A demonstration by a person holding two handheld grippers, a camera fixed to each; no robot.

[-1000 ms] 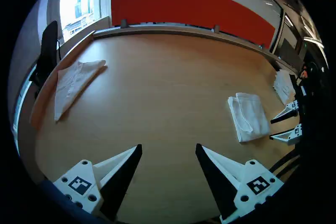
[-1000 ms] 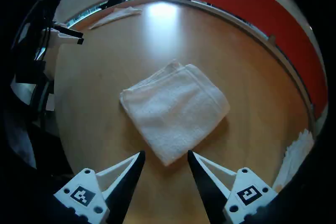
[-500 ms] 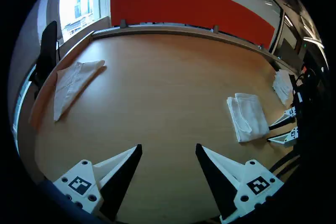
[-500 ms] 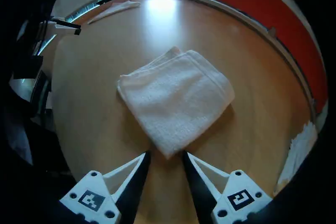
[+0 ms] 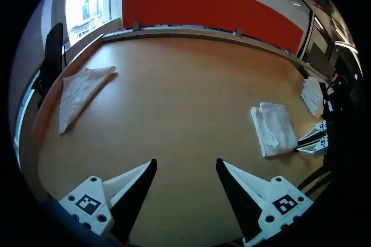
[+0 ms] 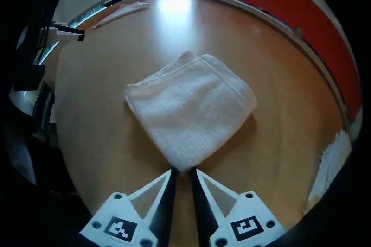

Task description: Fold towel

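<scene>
A white folded towel (image 6: 192, 110) lies on the wooden table (image 6: 278, 89), one corner pointing at my right gripper (image 6: 182, 171). The right gripper's fingers have come together on that near corner, pinching it at their tips. In the left gripper view the same towel (image 5: 274, 128) sits at the right, with the right gripper (image 5: 306, 142) at its near edge. My left gripper (image 5: 185, 163) hovers open above bare table with nothing between its fingers, far from the towel. It also appears at the upper left of the right gripper view (image 6: 76, 34).
A loosely folded white cloth (image 5: 78, 93) lies near the table's far left edge. A stack of white towels (image 5: 313, 95) sits at the right edge. A red partition (image 5: 208, 8) runs along the back, and a black chair (image 5: 51, 59) stands by the window.
The right gripper's fingers closed in from wide apart onto the towel's near corner as it moved slightly forward. The left gripper stayed still and open.
</scene>
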